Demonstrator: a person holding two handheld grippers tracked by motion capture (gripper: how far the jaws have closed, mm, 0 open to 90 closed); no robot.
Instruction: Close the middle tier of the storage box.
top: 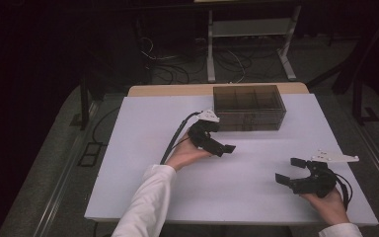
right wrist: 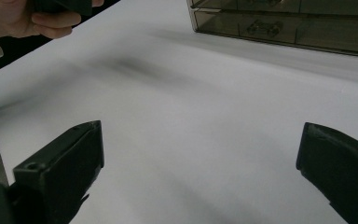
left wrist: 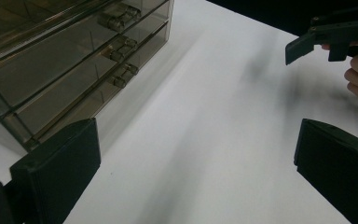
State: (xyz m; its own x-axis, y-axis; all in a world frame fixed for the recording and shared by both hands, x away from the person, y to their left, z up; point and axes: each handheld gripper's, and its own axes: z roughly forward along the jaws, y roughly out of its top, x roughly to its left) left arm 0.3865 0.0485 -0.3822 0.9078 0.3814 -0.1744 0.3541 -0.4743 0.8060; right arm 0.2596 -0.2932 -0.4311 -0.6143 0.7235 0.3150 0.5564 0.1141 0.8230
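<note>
A smoky see-through drawer box [top: 249,106] stands at the back middle of the white table [top: 138,168]. In the left gripper view the drawer box [left wrist: 70,60] shows three stacked drawers with small handles [left wrist: 119,49], all pushed in. My left gripper [top: 222,140] hovers just in front of the box's left corner. Its jaws stand wide open [left wrist: 196,140] over bare table. My right gripper [top: 288,170] rests near the front right of the table, open [right wrist: 200,140] and holding nothing. It points toward the box [right wrist: 284,21].
Behind the table stand a white desk frame [top: 249,29] and loose cables on the floor [top: 177,69]. A wooden strip [top: 177,90] runs along the table's back edge. A cable [top: 175,138] trails from the left gripper across the table.
</note>
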